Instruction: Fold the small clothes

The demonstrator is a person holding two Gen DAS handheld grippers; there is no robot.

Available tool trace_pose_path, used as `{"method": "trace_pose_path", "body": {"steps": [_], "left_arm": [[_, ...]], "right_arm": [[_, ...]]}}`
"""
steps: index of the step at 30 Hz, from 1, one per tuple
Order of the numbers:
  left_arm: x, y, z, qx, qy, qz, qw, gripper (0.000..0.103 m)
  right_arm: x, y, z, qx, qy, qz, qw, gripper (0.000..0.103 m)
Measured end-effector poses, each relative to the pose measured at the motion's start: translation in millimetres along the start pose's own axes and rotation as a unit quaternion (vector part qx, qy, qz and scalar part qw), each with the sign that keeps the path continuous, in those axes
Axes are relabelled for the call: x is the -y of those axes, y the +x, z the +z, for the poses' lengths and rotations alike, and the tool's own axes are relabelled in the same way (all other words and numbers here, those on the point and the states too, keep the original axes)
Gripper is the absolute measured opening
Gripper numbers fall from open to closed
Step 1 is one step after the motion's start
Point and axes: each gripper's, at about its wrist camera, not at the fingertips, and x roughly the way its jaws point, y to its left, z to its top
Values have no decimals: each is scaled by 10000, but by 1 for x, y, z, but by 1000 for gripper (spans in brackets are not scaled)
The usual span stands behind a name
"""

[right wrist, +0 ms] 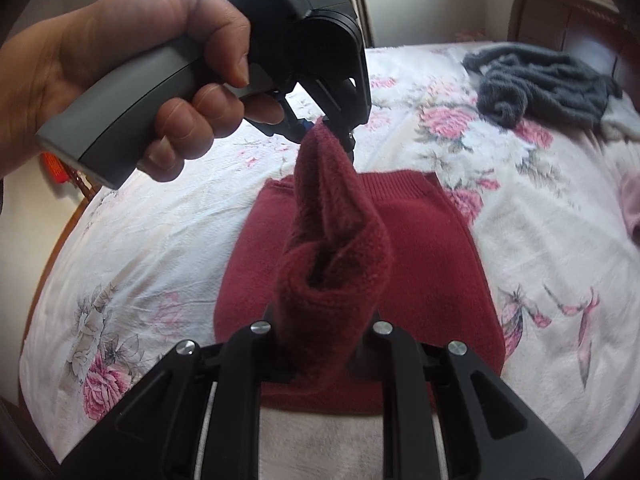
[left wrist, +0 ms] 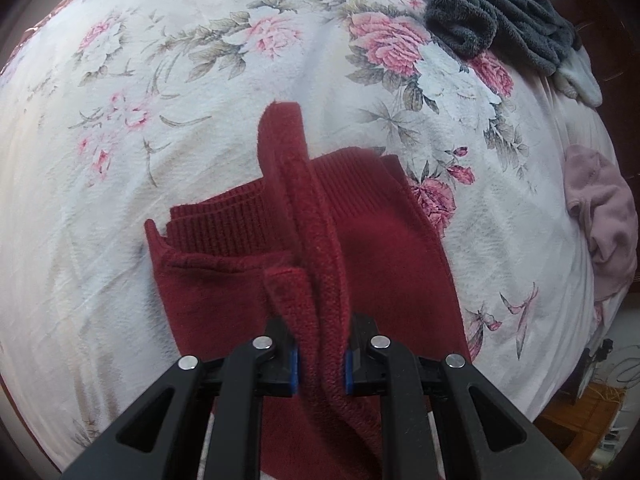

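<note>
— While the left hand-held gripper (left wrist: pixel 320 364) was clamped, what did it hold?
— A fold of the dark red fleece garment (left wrist: pixel 312 240), pinched between its blue pads (left wrist: pixel 294 372). The right hand-held gripper (right wrist: pixel 320 356) was closed on another bunched fold of it.
— And the rest of it?
— Lying flat on the floral bedspread (left wrist: pixel 160 100), ribbed hem away from the grippers. A hand (right wrist: pixel 132 60) gripped the left handle. A grey fleece garment (left wrist: pixel 492 16) lay far off; a pale pink cloth (left wrist: pixel 604 216) at the bed's right edge.
</note>
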Motion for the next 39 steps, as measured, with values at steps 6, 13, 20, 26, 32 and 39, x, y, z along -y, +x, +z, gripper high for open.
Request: {"method": "trace_pose_path", "body": {"steps": [6,13,20,26,32,39], "left_arm": [[21,33,3,-147,60,287,9995,15],[41,57,4,-177,97,567,9982,15],[51,67,4,-118,63,750,9971,16],[68,75,1,-85,88,969,9952,16],[74,81,3,-70,78,1114,9937,18],[86,86,-1,-11,22,1167,9932,23]], "right_arm": [[33,14,-21,-42,343,241,9991,15],[59,25,-43,8,707,542,9960,15],[66,26,-46,-27,680,730,9950,15],[73,25,-51,-92,802,838,9932,15],[77,28,-51,-120,880,889,9921,16],[88,32,-50,-224,1069,1043,9885,19]]}}
